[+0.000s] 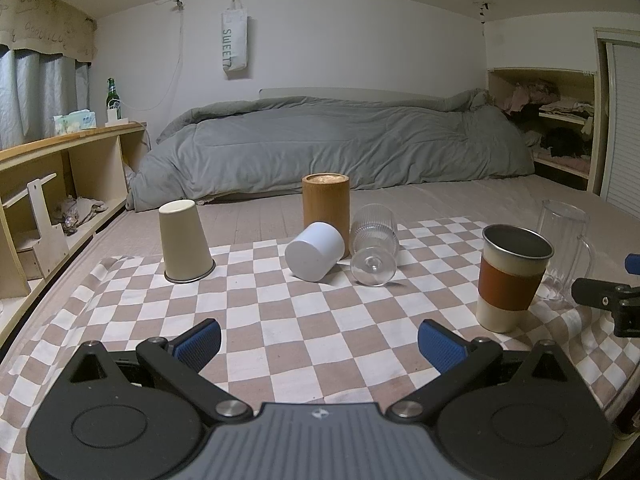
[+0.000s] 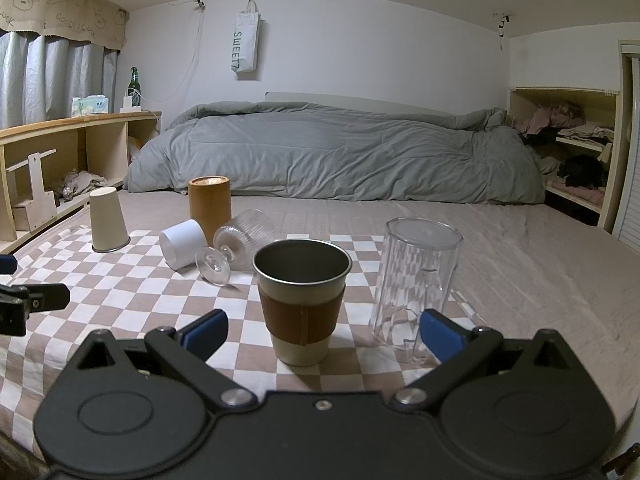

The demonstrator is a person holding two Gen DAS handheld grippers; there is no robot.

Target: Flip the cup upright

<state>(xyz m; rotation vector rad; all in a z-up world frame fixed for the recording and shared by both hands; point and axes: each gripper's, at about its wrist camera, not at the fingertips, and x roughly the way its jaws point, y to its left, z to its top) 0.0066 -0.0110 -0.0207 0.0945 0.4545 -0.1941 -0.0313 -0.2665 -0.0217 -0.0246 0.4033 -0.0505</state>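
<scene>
A steel cup with a brown sleeve (image 2: 302,300) stands upright on the checkered cloth (image 2: 140,300), just ahead of my right gripper (image 2: 322,334), which is open and empty. It also shows in the left wrist view (image 1: 512,276). A clear plastic mug (image 2: 414,284) stands upside down to its right. A white cup (image 1: 315,251) and a ribbed stemmed glass (image 1: 374,248) lie on their sides. A beige cup (image 1: 185,246) stands upside down at the left. My left gripper (image 1: 319,342) is open and empty, short of them.
A tall wooden cylinder cup (image 1: 325,208) stands upside down behind the white cup. A grey duvet (image 1: 340,144) lies at the back of the bed. A wooden shelf (image 1: 60,168) runs along the left. The right gripper's side (image 1: 612,304) shows at the right edge.
</scene>
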